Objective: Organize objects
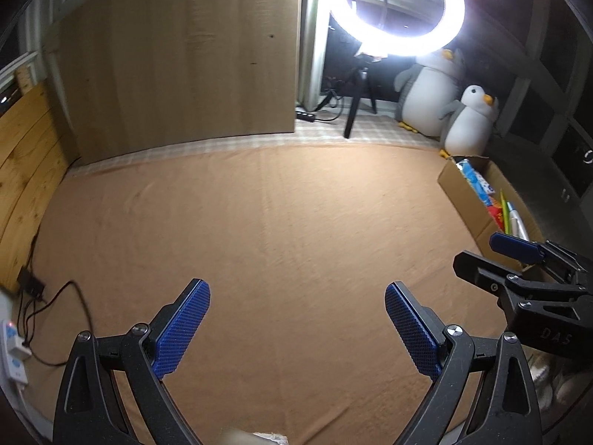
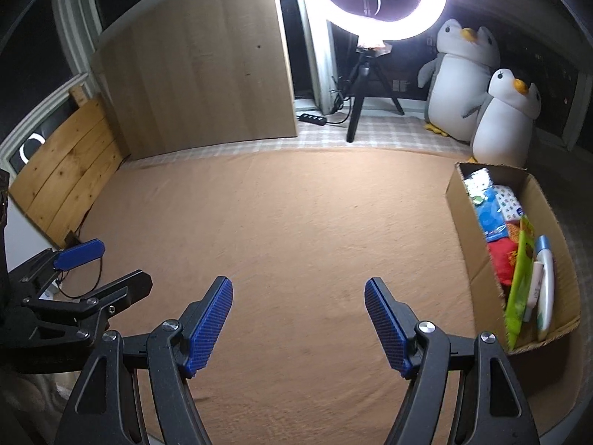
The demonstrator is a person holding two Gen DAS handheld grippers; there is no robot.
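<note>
Brown cardboard is the material of the open box [image 2: 459,200] that stands on the right side of the tan blanket [image 2: 281,222]. Inside the box I see several things already packed: blue and white printed packets [image 2: 489,211] at the far end, a red pouch [image 2: 500,259], a green packet [image 2: 520,282] standing on edge, and a white bottle with a pale blue cap [image 2: 545,289] at the near end. The blanket itself shows no loose object in either view, so I judge that the collecting is finished or nearly finished; what lies outside the pictures I cannot tell.

The left gripper [image 1: 296,328] has its jaws wide apart with nothing between the blue pads, and only blanket shows under it. The right gripper [image 2: 298,324] is also spread wide and carries nothing. It is nearer to the box than the left one.

Behind, two plush penguins [image 2: 481,85] sit near a ring light [image 2: 378,3] on a tripod [image 2: 361,89].
</note>
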